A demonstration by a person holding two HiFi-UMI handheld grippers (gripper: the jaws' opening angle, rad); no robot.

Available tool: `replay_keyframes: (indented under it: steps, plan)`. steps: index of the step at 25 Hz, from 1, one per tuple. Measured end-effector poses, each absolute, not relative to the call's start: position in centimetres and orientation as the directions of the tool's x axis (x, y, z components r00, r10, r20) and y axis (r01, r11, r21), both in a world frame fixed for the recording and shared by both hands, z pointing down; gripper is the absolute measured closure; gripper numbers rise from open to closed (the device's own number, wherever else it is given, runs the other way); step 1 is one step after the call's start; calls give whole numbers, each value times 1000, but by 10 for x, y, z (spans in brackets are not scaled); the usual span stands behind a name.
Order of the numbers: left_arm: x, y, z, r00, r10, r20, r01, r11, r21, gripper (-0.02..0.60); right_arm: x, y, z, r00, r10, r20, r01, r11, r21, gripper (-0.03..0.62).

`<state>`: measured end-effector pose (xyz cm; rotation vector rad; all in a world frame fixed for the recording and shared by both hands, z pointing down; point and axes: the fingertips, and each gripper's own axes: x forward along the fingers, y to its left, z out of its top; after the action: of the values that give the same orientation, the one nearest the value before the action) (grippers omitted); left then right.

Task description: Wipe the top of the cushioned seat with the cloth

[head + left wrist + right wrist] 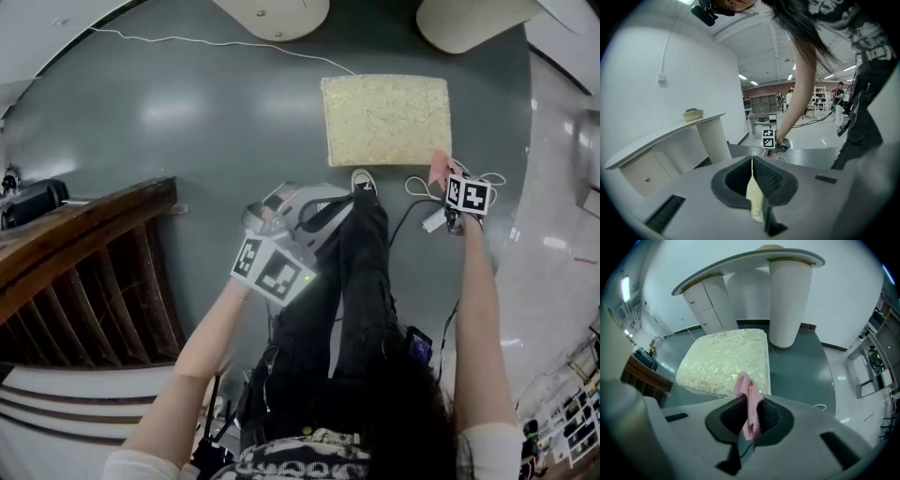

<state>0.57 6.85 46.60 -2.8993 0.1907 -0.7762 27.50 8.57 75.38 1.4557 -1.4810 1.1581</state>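
The cushioned seat (386, 117), cream with a gold pattern, lies flat on the grey-green floor ahead of the person's feet. My right gripper (441, 178) hovers just off its near right corner, shut on a pink cloth (438, 170). In the right gripper view the pink cloth (746, 401) stands pinched between the jaws, with the cushioned seat (724, 362) right beyond it. My left gripper (265, 216) is held back over the person's legs, away from the seat. In the left gripper view its jaws are shut on a pale yellow cloth (754, 199).
A dark wooden slatted bench (84, 262) stands at the left. Two white pedestal bases (272, 14) (473, 23) rise behind the seat, and a ribbed white column (790, 301) stands by its far right corner. A thin white cable (187, 39) runs across the floor. The person's legs (356, 281) stand between the grippers.
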Motion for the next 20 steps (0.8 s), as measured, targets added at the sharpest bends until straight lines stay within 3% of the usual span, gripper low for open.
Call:
replay_keyframes:
  steps: [9, 20]
  plan:
    - [19, 70, 453, 864, -139, 485, -57, -982, -180, 574, 296, 98, 734, -53, -341, 939, -986, -131, -103, 582]
    - [15, 70, 394, 866, -208, 455, -122, -970, -213, 574, 217, 71, 586, -208, -575, 792, -964, -16, -265, 582]
